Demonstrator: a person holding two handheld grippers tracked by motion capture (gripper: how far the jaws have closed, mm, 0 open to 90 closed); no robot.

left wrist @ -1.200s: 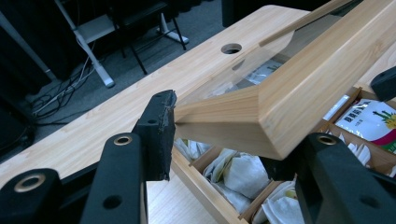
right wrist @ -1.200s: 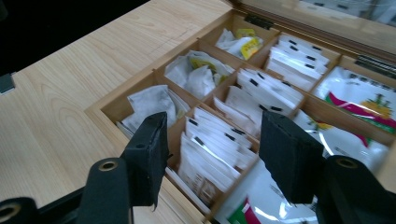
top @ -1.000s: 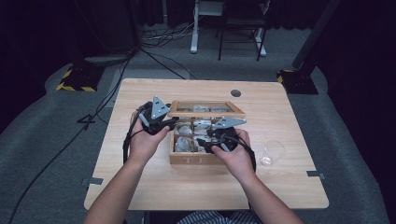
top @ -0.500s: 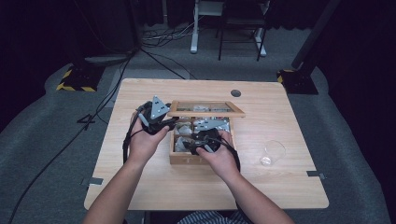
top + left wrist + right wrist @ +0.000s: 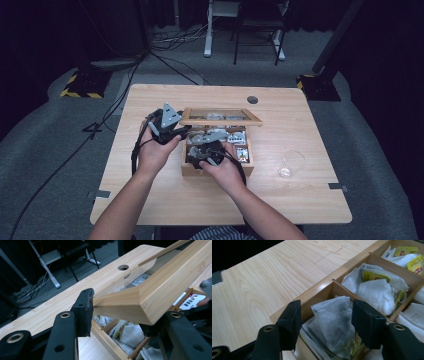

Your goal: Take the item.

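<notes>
Work in hand: taking a tea bag (image 5: 333, 322) out of the wooden box (image 5: 216, 167) while its lid (image 5: 220, 116) is held up
Landmark: the wooden box, near the middle of the desk (image 5: 150, 195)
Left hand-held gripper (image 5: 169, 131): at the box's left rear corner, pinching the raised lid's wooden frame (image 5: 140, 298), one pad on each side of the frame's corner
Right hand-held gripper (image 5: 207, 154): over the box's front left compartment, jaws spread and just been opening, the tea bag between them, but the pads do not appear to press it
Tea bag: a white gauzy pouch standing on edge atop the others in that front left compartment
Direction: the bag lies straight ahead of and below the right jaws
Long axis: runs roughly along the jaws' own line, so its flat faces turn toward the two pads
Nearer hand: the right; the left is busy with the lid
High view: gives both hands, the lid propped open toward the box's far side, and a clear glass (image 5: 292, 162) on the desk well to the box's right
Right gripper view: gives the gap between pads and bag, and the yellow-tagged bags (image 5: 374, 276) one compartment farther
</notes>
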